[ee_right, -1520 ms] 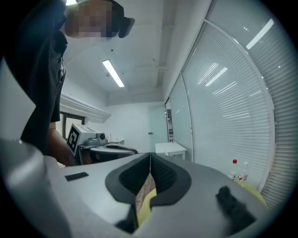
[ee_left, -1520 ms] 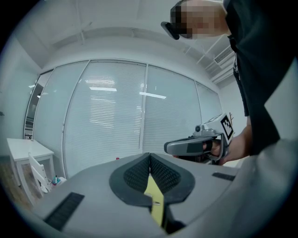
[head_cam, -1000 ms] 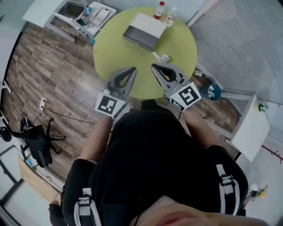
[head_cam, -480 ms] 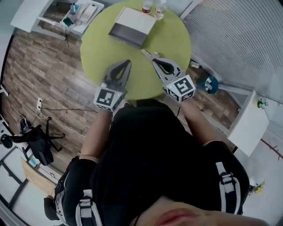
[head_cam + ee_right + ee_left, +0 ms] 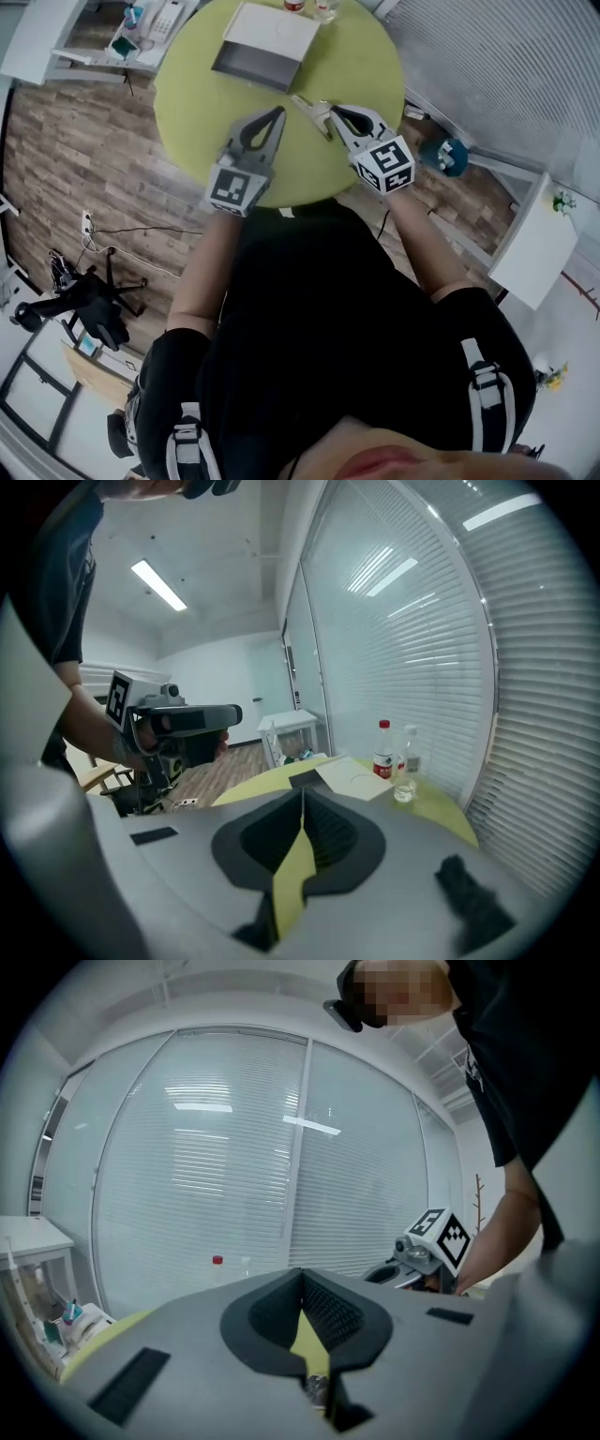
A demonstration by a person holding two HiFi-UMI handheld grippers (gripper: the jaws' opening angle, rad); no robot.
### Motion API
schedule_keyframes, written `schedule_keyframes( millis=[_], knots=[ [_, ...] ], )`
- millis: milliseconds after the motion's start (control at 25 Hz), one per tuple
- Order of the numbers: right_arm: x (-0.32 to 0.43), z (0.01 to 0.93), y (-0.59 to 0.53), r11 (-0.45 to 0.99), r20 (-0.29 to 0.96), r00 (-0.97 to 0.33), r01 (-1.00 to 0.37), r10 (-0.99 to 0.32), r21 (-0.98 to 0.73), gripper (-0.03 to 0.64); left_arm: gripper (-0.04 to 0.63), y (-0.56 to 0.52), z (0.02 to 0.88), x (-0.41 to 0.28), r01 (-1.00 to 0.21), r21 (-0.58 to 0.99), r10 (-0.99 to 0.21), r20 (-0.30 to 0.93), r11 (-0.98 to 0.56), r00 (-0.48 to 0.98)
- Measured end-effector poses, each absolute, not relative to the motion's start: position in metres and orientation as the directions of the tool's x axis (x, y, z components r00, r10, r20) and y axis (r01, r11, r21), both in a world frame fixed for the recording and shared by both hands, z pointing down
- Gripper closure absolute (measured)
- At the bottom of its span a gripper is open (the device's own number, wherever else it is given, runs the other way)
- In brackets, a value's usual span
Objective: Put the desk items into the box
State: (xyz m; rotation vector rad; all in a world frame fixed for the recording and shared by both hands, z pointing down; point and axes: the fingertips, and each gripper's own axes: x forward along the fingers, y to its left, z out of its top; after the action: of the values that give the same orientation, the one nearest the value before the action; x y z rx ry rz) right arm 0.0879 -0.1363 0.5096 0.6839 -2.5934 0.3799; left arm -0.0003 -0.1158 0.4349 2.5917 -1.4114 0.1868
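A white, grey-sided box (image 5: 255, 47) sits open at the far side of the round green table (image 5: 197, 103); the right gripper view shows the box (image 5: 352, 774) too. A small pale desk item (image 5: 306, 103) lies on the table just left of my right gripper (image 5: 329, 111). That gripper (image 5: 302, 790) is shut with nothing between its pads. My left gripper (image 5: 278, 112) hovers over the table beside it, also shut and empty (image 5: 301, 1274). Both point toward the box.
Two bottles (image 5: 382, 749) and a glass (image 5: 406, 778) stand behind the box at the table's far edge. A side table with a phone (image 5: 159, 17) is at the far left, a white table (image 5: 531, 251) at the right, an office chair (image 5: 89, 309) on the wooden floor.
Both grippers have moved forward over the table toward the box. The right gripper's tip has come up beside the small pale item. Both stay shut.
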Motion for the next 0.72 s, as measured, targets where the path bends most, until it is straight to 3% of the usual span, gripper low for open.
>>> schedule_keyframes(
  millis=[280,720],
  knots=[
    [0.087,0.562,-0.156,0.767,0.599,-0.67,-0.626,-0.438,-0.138,0.598,0.583,-0.143,0.468,0.013,-0.731,0.136,-0.705,0.197,-0.668,0.681],
    [0.099,0.651,-0.155,0.701,0.767,-0.546,-0.689,-0.336,-0.183,0.592,0.583,-0.155,0.536,0.035,-0.596,0.153,-0.555,0.245,-0.788,0.795]
  ],
)
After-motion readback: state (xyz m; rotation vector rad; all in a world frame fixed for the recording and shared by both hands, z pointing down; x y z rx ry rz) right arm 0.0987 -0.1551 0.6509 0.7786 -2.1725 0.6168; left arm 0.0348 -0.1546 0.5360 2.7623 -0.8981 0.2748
